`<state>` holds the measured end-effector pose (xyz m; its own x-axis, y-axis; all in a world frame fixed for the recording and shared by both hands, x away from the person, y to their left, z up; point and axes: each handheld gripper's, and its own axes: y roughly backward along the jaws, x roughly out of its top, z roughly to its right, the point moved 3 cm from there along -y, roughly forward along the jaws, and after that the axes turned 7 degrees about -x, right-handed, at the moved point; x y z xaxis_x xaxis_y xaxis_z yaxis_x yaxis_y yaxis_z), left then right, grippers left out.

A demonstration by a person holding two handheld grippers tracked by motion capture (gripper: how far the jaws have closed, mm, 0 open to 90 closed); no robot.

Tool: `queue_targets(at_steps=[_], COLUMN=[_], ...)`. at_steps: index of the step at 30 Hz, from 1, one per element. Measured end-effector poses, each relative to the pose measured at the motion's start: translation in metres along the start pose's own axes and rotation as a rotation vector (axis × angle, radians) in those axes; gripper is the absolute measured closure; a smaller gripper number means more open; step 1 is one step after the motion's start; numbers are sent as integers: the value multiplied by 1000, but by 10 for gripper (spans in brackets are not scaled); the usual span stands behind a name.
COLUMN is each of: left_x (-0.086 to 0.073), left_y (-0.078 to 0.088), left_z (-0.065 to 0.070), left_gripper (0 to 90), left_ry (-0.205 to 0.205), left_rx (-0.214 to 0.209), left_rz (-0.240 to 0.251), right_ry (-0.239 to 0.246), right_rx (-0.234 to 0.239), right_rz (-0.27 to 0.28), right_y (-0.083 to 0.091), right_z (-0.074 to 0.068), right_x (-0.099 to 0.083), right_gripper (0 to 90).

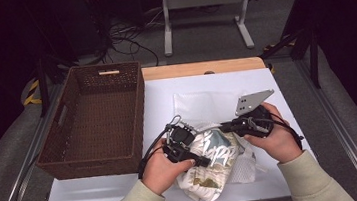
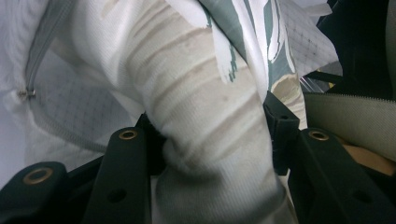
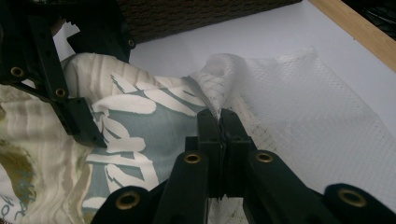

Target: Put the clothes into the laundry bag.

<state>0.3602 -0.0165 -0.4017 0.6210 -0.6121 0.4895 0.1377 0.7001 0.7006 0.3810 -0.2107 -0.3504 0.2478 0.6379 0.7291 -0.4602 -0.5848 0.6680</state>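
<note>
- Garment [image 1: 212, 163]: a cream printed piece, bunched into a thick roll, lies on the white surface [image 1: 101, 194] near the person's edge, just right of the wicker basket [image 1: 99, 120] and partly inside a white mesh laundry bag [image 1: 202, 103].
- Left tool [image 1: 200, 159] is clamped around the roll, its jaws standing partway apart with cream fabric packed between them, as the left gripper view shows [image 2: 210, 154].
- Right tool [image 1: 225, 124] is clenched tight on a pinch of the mesh at the bag's mouth; in the right gripper view [image 3: 220, 122] its jaws meet with only the thin netting between.
- The step looks like stuffing the garment into the bag. To do it well, hold the mesh edge up and away so the mouth stays wide, and feed the roll in end first.
- Keep the zipper [image 2: 29, 93] clear of the folds, since loose cloth could catch there.
- Push in short strokes and regrip farther back, rather than forcing the whole bundle at once.
- The roll's long axis runs from the near edge of the surface diagonally up and to the right, its leading end pointing toward the bag's opening by the right tool.
- The bag itself spreads flat toward the far side.
</note>
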Motion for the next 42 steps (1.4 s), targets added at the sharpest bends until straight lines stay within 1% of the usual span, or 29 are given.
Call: queue_targets(at_steps=[3,5,8,9,12,13,14,16,17,21,23,24,26,27,28,29,31,34,38,40,42], left_x=[4,6,10,11,12,12,12,13,15,21,23,25,28,29,30,31,33,34,33,31,31], left_y=[-3,-4,-7,-6,-1,0,0,-1,-3,-6,-6,-6,-7,-7,-9,-10,-13,-16,-22,-26,-28], left_z=[0,-1,-3,-5,-11,-14,-16,-17,-18,-19,-20,-21,-23,-24,-24,-25,-27,-28,-34,-38,-39], left_gripper=[552,552,552,552,552,552,552,552,552,552,552,552,552,552,551,552,551,550,542,538,536], left_ry=[12,15,25,24,42,46,51,55,57,54,60,51,61,58,67,64,61,67,64,75,78], left_rx=[-12,-10,9,20,53,70,76,79,82,90,92,98,104,116,123,130,141,151,181,188,190], left_rz=[22,24,41,48,77,82,83,82,86,91,97,105,116,120,123,117,121,118,106,105,109], right_ry=[0,2,4,6,4,7,9,10,14,14,14,16,13,13,13,10,7,8,1,-4,-7], right_rx=[5,4,7,7,10,8,9,10,11,12,10,9,10,9,9,11,12,10,12,13,13], right_rz=[2,2,4,5,11,10,12,8,10,9,9,10,13,12,11,11,9,9,6,2,1], right_y=[-1,-1,-1,-1,0,0,0,-1,-2,-2,-2,-2,-1,-1,-1,-2,-2,-3,-4,-6,-7], right_z=[-1,-1,-3,-3,-3,-3,-4,-5,-5,-6,-6,-5,-5,-5,-4,-4,-4,-3,-3,-2,-1], right_x=[1,1,1,1,2,2,2,3,4,5,5,6,6,6,6,5,5,4,3,0,-1], right_gripper=[887,887,887,887,887,887,888,887,887,887,887,887,887,887,887,887,887,887,887,887,887])
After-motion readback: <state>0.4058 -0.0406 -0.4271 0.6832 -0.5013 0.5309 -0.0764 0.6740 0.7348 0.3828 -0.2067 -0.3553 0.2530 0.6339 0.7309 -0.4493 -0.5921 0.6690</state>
